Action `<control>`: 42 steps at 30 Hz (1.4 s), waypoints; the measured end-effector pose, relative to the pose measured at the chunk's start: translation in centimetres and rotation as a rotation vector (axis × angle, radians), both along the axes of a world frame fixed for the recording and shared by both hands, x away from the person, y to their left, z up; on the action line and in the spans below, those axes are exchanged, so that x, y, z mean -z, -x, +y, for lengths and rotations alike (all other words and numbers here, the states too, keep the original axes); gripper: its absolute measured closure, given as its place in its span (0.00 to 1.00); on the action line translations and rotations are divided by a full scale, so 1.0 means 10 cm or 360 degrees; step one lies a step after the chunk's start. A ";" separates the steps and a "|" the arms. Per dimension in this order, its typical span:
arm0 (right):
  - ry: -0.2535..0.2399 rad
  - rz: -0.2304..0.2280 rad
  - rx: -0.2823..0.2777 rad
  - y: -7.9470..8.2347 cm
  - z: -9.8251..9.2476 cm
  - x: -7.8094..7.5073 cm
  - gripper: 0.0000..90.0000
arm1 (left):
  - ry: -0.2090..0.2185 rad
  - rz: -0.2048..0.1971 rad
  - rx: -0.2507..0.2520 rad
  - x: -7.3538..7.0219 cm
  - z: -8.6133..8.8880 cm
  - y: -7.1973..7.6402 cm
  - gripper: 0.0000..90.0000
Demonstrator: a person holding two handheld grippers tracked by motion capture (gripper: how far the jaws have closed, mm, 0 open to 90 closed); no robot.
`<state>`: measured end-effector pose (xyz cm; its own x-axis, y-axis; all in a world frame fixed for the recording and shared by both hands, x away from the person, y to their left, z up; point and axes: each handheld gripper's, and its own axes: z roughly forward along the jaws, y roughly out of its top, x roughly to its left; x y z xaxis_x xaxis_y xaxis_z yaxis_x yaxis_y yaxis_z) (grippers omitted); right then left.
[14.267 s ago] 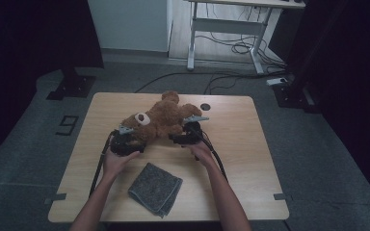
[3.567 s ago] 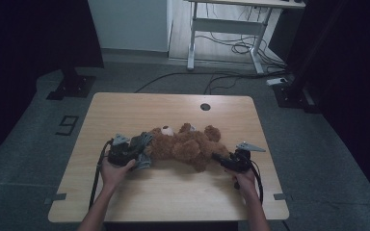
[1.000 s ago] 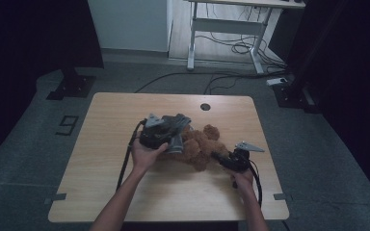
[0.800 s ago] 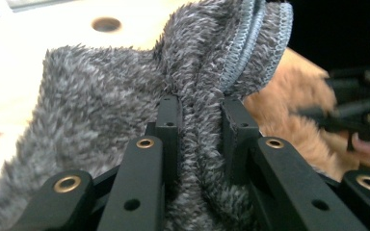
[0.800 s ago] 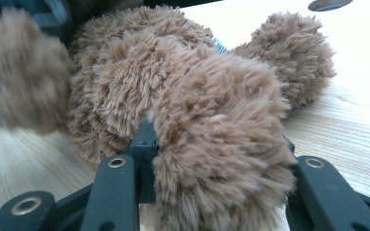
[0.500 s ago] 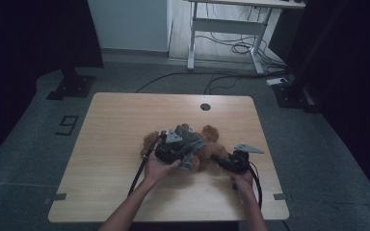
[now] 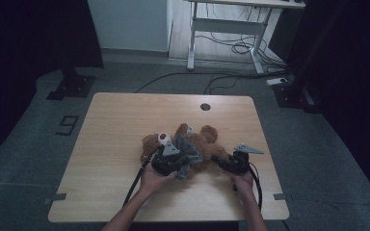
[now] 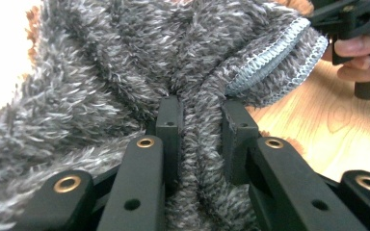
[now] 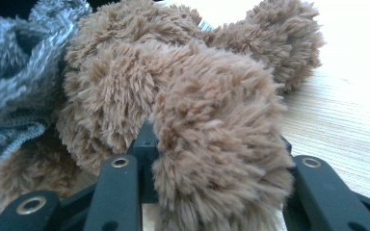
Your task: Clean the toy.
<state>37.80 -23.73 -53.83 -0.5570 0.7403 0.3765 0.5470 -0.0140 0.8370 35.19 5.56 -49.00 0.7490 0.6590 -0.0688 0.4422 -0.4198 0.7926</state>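
A brown teddy bear lies in the middle of the wooden table. My left gripper is shut on a fold of a grey fluffy cloth and holds it over the bear's body; the cloth drapes across the bear. My right gripper is shut on one furry limb of the bear, pinning it near the table top. In the right gripper view the grey cloth shows at the left. The other hand with its gripper appears at the top right of the left gripper view.
A round cable hole sits near the table's far edge. Beyond the table stand a white desk frame with cables on the floor and a dark stand base at the left.
My left gripper has carried the grey cloth down and toward me, from above the bear's head onto its body. The right gripper has stayed on the bear's limb.
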 end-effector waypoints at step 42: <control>-0.0055 -0.0001 0.0013 0.00 0.00 0.00 0.64 | -0.0060 0.0093 0.0120 -0.02 -0.56 -0.06 0.81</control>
